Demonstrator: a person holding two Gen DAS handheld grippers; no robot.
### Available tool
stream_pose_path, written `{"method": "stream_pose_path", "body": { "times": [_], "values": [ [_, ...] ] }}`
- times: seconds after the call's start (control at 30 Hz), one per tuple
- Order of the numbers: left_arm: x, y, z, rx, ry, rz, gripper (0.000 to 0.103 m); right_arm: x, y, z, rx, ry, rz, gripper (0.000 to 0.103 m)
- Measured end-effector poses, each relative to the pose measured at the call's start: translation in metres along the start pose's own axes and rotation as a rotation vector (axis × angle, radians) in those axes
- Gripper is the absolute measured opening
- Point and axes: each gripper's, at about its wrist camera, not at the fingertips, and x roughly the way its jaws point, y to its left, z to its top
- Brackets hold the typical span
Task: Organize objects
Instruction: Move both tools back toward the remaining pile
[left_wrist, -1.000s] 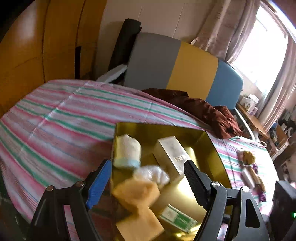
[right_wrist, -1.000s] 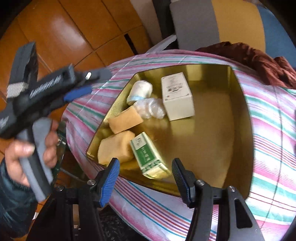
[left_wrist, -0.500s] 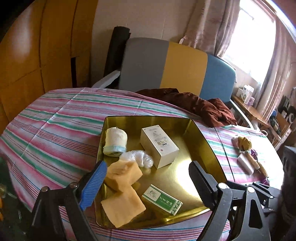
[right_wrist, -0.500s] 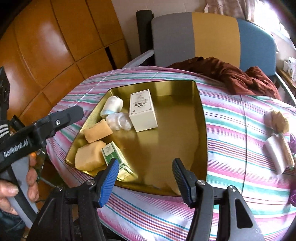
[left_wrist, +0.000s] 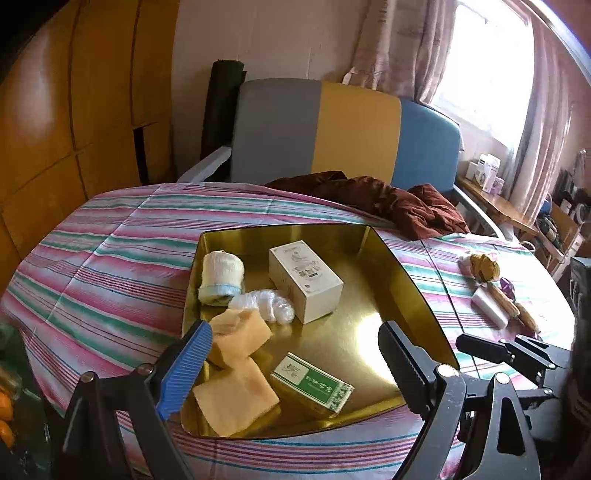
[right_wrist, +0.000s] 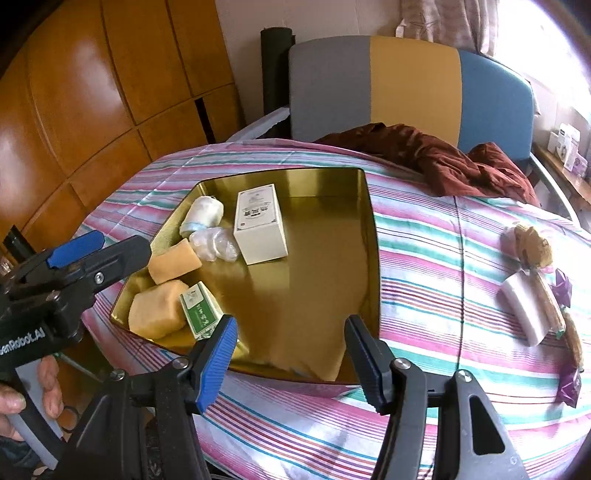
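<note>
Gold tray (right_wrist: 371, 236) right half lies bare.

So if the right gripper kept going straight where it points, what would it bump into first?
Probably the bare bottom of the gold tray. The right gripper aims down into its open half, with nothing between its opening jaws. The green box sits off to the side. Depth is hard to judge.

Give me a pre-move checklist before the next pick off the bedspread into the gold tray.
1. Left gripper empty, jaws wide: ok.
2. Right gripper empty, jaws opening: ok.
3. Free floor in the gold tray: ok, its right half is bare.
4. Loose items still out on the striped bedspread, such as the white block: not ok, still unsorted.
5. What the snack packets beside that block contain: cannot tell.
</note>
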Motion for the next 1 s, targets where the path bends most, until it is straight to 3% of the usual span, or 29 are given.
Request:
{"method": "stream_pose_path", "body": {
  "times": [0.07, 0.53, 1.0],
  "values": [
    [0.0, -0.003, 0.0, 0.009, -0.001, -0.001, 0.092, -0.002, -0.004, -0.001, 0.009, -0.004, -0.004, 0.071],
    [0.004, -0.036, -0.006, 0.092, 0.023, -0.051, 0.092, -0.012, -0.05, -0.008, 0.104, -0.011, -0.061, 0.071],
    [0.012, -0.081, -0.005, 0.196, 0.044, -0.12, 0.092, -0.042, -0.135, -0.022, 0.277, -0.031, -0.194, 0.071]
  ]
}}
